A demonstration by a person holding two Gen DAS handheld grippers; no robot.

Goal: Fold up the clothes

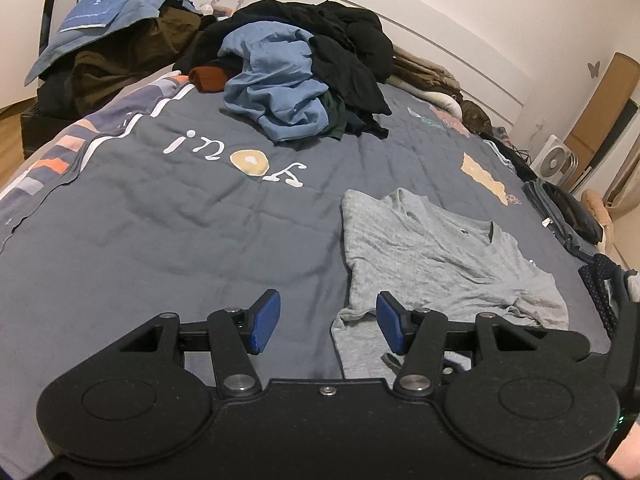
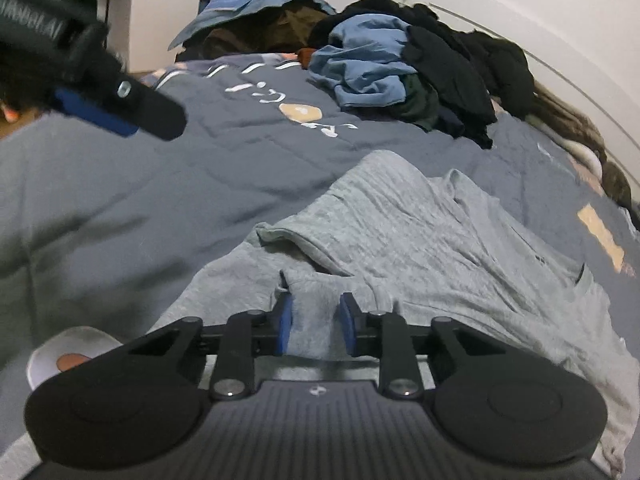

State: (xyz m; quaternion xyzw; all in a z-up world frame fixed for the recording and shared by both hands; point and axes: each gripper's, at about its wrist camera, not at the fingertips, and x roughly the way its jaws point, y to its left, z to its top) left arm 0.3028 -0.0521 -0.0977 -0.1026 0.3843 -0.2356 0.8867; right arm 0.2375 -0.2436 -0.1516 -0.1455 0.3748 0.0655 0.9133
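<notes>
Fabric of the grey T-shirt (image 2: 420, 240) sits between the blue pads of the right gripper (image 2: 316, 328), whose jaws stand a little apart around a raised bit of its near edge; whether they bite the cloth or only straddle it I cannot tell. Just ahead of those pads one flap of the shirt lies doubled over the rest, and the collar lies further off to the right. The left gripper (image 1: 328, 322) has its jaws wide apart and empty, low over the grey-blue quilt (image 1: 160, 220), with the shirt's near-left corner just beside its right pad. From the right wrist view that same left gripper (image 2: 120, 112) shows up and to the left, clear of the shirt. Likely risks: if the right jaws pinch only one thin layer, a lift could drag the doubled flap askew and bunch the shirt; if they go too deep, they could catch the quilt beneath along with it. Well ahead of both grippers lies a heap of clothes (image 1: 304, 72), light blue and black, with a blue towel (image 1: 108, 12) draped over dark things beyond it to the left. None of that crowds the shirt; bare quilt lies between.
</notes>
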